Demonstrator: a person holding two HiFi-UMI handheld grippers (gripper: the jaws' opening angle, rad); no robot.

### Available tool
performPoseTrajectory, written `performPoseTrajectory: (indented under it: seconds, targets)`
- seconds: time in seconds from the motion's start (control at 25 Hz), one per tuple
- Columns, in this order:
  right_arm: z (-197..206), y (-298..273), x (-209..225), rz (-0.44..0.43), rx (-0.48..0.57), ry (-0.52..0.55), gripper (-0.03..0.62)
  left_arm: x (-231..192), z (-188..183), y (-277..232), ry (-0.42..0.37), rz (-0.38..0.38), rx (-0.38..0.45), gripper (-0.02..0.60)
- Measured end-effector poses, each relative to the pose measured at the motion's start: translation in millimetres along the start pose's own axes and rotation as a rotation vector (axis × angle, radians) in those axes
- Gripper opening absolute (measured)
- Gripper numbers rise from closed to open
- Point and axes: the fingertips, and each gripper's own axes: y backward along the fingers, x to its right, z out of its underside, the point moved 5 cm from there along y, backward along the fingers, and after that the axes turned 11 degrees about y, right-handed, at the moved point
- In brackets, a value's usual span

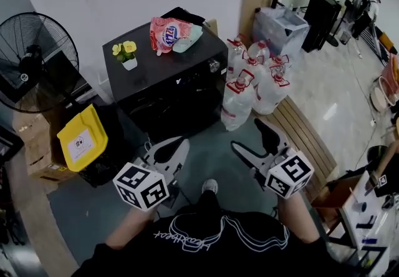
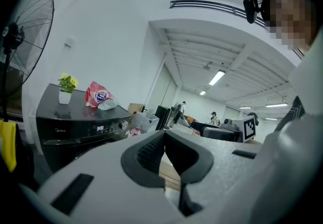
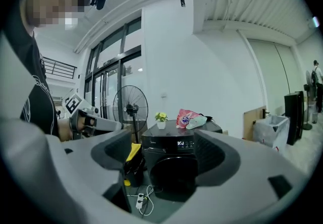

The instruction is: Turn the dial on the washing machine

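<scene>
My right tongs (image 1: pixel 247 133) gape wide and empty; my left tongs (image 1: pixel 177 145) sit pinched together. Both hover over grey floor (image 1: pixel 212 160), well short of the washing machine (image 1: pixel 165 79) and its dial (image 1: pixel 215 65).

Fan (image 1: pixel 31 60) — water jugs (image 1: pixel 254 82) — yellow bin (image 1: pixel 81 138)

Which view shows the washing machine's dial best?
The left gripper view: the dial shows clearly beside the lit display. The head view shows it small, from above; in the right gripper view I cannot make it out.
</scene>
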Motion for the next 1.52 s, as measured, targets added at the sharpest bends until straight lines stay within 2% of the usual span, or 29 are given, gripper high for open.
performPoseTrajectory:
  seconds: [0.36, 0.6, 0.84, 1.52]
  targets:
    - [29.7, -92.9, 80.6, 0.03, -0.073, -0.06, 0.38, -93.4, -31.6, -82.3, 0.042, -0.065, 0.001, 0.005]
    - [53.3, -136.9, 105.7, 0.049, -0.128, -0.044, 0.379, -143.7, -32.7, -111.0, 0.098, -0.128, -0.009, 0.005]
    - [68.1, -169.9, 125.1, 0.074, -0.171, 0.023, 0.377, -167.8, -38.2, -120.0, 0.104, -0.174, 0.011, 0.005]
    - [118.4, -280.3, 205.7, 0.004, -0.254, 0.145, 0.36, -201.3, -48.7, -150.5, 0.128, -0.316, 0.065, 0.005]
